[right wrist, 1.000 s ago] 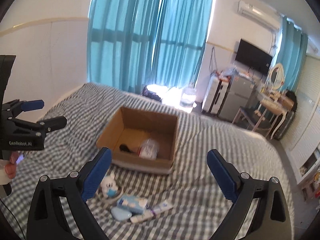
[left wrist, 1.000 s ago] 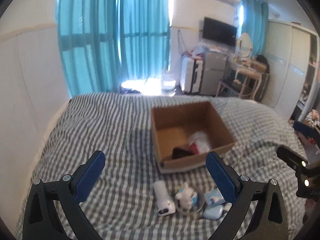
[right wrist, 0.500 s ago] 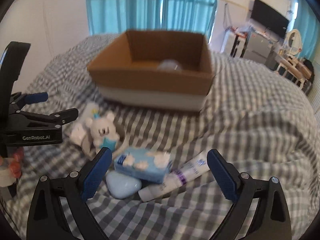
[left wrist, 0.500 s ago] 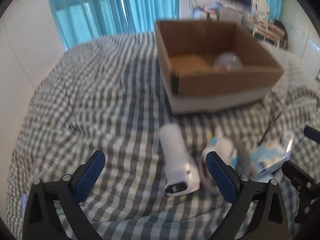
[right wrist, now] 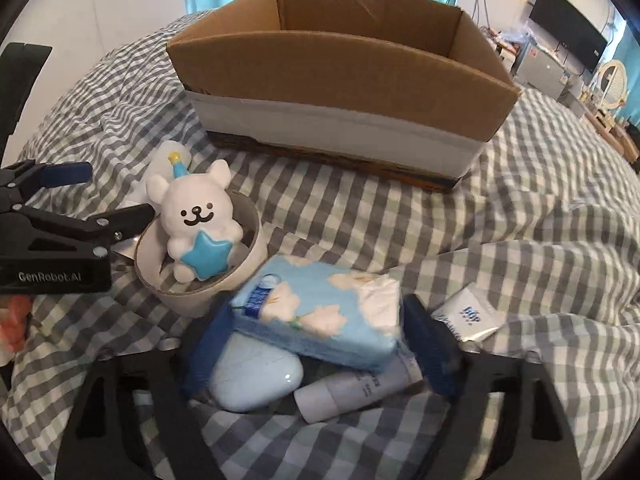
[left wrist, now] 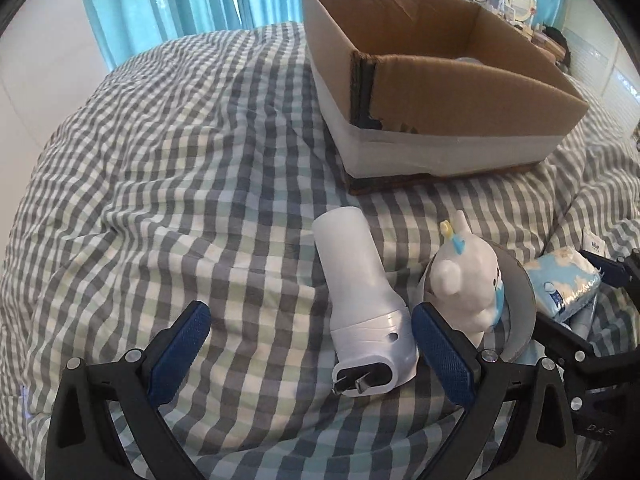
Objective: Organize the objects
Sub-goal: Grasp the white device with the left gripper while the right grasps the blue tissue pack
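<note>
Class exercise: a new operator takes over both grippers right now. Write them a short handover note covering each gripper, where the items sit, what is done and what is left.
Left gripper: open, low over the white plug-in device, holding nothing.
Right gripper: its pads flank the blue tissue pack; a firm grip cannot be confirmed.
On the bed: bear toy sitting in a tape roll, pale blue case, tube partly under the pack.
Cardboard box: something clear shows inside; other contents are hidden.
Left: all these loose items, probably into the box.
</note>
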Demonstrator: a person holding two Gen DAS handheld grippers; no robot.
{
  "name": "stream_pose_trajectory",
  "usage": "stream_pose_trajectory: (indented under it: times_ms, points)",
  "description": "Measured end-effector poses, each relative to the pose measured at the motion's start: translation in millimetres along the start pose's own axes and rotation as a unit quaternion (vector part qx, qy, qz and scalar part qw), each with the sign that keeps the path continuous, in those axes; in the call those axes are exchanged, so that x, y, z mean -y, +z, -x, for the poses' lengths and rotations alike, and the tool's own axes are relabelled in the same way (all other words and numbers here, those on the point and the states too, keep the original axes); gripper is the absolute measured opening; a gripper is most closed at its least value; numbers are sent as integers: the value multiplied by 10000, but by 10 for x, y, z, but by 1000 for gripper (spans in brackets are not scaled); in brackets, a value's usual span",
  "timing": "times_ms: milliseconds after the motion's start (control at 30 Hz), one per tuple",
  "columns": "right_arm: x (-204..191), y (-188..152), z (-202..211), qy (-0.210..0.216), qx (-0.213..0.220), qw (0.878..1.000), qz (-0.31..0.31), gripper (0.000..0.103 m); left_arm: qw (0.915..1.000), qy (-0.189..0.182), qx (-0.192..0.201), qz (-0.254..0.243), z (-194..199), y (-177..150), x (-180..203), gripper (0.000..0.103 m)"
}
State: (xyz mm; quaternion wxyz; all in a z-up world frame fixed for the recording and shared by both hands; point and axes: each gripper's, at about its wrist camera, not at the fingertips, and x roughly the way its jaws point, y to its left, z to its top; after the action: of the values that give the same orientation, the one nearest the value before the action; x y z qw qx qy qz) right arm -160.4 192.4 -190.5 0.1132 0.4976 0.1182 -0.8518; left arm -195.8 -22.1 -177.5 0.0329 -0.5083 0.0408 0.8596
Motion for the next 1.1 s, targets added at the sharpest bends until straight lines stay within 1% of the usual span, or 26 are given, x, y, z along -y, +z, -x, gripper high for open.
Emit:
stream_pose_trajectory:
  times_ms: [167,267,400,567,633,700,767,800,867,933,1000,1067,1100]
  points:
    - [-33,-24,-8,-127,5,9999,24,79,9992,-310,-171,182,-102,39,-83,103]
    - [-17,-37,3,-111,12,9999,2,79,9979,-485,-253,341,-158,106,-143,103]
    - [9,-41,20,-94,35,9999,-14,79,9970,-452,-126,608,-92,122,-245,103]
    - [41,-28,38,-40,51,10000,-67,79,9978,-330,154,547,103,59,-222,102]
    - [60,-31,45,-32,49,10000,-69,79,9987,-294,-8,408,30,47,-156,101]
    - [69,-28,48,-36,41,10000,-60,79,9988,-385,-181,225,-82,84,-45,101]
    - [57,-20,31,-39,27,10000,-61,79,9993,-270,-240,59,-140,104,39,100]
    - [61,-19,31,-42,22,10000,-65,79,9993,-264,-269,47,-174,124,47,100]
    - [43,-19,22,-51,24,10000,-60,79,9985,-371,-372,160,-257,175,16,100]
    - [34,-13,24,-63,30,10000,-51,79,9977,-435,-446,255,-307,202,-7,98]
    - [31,-13,33,-68,51,10000,-51,79,9983,-434,-356,145,-255,186,46,88]
    - [31,-20,46,-82,74,9999,-63,79,9988,-433,-234,-71,-162,153,136,72]
    - [31,-22,55,-88,84,9999,-73,79,9986,-462,-194,-139,-125,136,163,60]
